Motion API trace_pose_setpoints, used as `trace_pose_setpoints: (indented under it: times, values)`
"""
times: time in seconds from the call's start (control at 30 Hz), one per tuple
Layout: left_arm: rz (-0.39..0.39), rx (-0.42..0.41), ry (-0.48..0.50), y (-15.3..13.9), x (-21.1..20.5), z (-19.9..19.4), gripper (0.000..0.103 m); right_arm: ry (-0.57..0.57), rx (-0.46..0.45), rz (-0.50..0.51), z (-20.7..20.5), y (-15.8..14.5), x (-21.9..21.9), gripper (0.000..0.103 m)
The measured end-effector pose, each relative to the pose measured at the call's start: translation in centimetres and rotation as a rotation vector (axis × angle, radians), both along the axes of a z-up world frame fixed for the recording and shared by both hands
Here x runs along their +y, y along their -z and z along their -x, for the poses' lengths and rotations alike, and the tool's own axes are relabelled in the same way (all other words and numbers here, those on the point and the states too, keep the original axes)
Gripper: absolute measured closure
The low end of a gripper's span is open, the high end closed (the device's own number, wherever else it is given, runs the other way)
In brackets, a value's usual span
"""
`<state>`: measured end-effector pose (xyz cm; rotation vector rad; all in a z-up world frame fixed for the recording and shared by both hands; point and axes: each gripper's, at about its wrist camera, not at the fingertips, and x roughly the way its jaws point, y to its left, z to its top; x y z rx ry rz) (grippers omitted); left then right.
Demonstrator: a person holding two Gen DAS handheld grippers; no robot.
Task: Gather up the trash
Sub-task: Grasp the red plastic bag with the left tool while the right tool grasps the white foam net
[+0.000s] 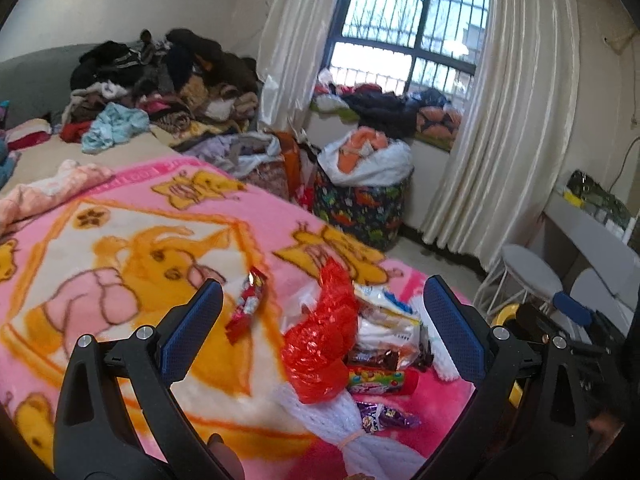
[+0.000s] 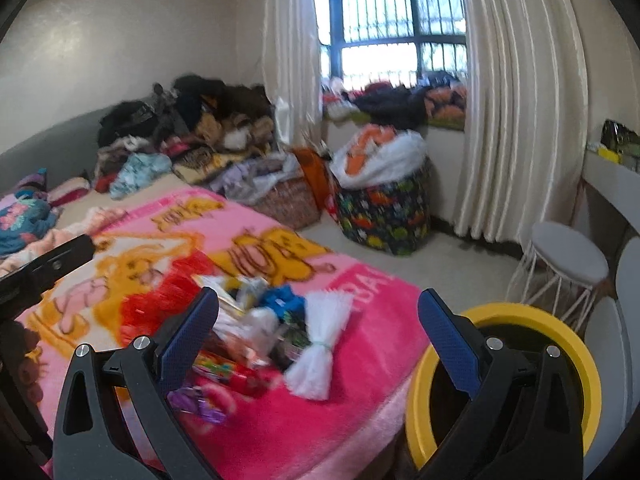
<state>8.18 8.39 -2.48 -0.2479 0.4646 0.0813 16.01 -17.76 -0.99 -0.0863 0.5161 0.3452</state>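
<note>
A heap of trash lies on the pink cartoon blanket [image 1: 120, 216]: a crumpled red plastic bag [image 1: 320, 344], a red wrapper [image 1: 248, 308] set apart to its left, white packets [image 1: 388, 320], a colourful candy wrapper [image 1: 376, 382] and a purple wrapper [image 1: 384, 416]. A white fringed bundle [image 2: 320, 344] lies among them. My left gripper [image 1: 324, 320] hovers open above the heap, empty. My right gripper [image 2: 320, 332] is open too, near the bed's edge, holding nothing. A yellow-rimmed bin [image 2: 580, 352] stands on the floor beside the bed, under the right finger.
Clothes [image 1: 160, 84] are piled at the bed's far end. A patterned hamper [image 2: 384, 208] full of laundry stands by the window curtains [image 2: 516, 100]. A white stool [image 2: 568, 256] and a desk [image 2: 612, 176] are on the right. The left gripper's arm [image 2: 48, 268] shows at the left edge.
</note>
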Motion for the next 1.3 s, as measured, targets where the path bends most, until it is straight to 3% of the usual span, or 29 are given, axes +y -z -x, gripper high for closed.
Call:
trace_pose_setpoints:
  times: [0.1,0.2,0.27,0.67,0.87,0.97,1.0,1.07,1.3]
  values:
    - [0.012,0.049,0.025,1.4,-0.3,-1.2,0.011,0.047,0.08,0.048,-1.8,1.7,-0.2,0.008]
    - [0.02,0.097,0.039,2.8,-0.4,-2.1,0.014,0.068,0.148,0.056,-2.9,3.1,-0.6,0.022]
    - [0.027,0.122,0.036,3.7,-0.2,-2.6,0.017,0.065,0.181,0.065,-3.5,4.2,-0.8,0.025]
    - [0.064,0.182,0.031,5.9,0.7,-3.9,0.04,-0.01,0.336,0.114,-5.9,8.0,1.8,0.047]
    - [0.076,0.206,0.044,6.6,0.5,-4.1,0.042,-0.032,0.43,0.093,-6.7,9.8,2.3,0.053]
    - [0.075,0.21,0.052,6.9,0.3,-4.3,0.042,-0.048,0.453,0.086,-6.7,10.3,2.4,0.062]
    - [0.073,0.212,0.054,6.9,0.3,-4.3,0.047,-0.056,0.466,0.076,-6.7,10.5,2.3,0.071]
    - [0.068,0.222,0.052,7.0,0.1,-4.5,0.055,-0.066,0.483,0.057,-6.8,10.6,2.1,0.077]
    - [0.063,0.257,0.053,7.2,-0.4,-4.1,0.076,-0.056,0.463,0.003,-5.8,9.6,0.9,0.084]
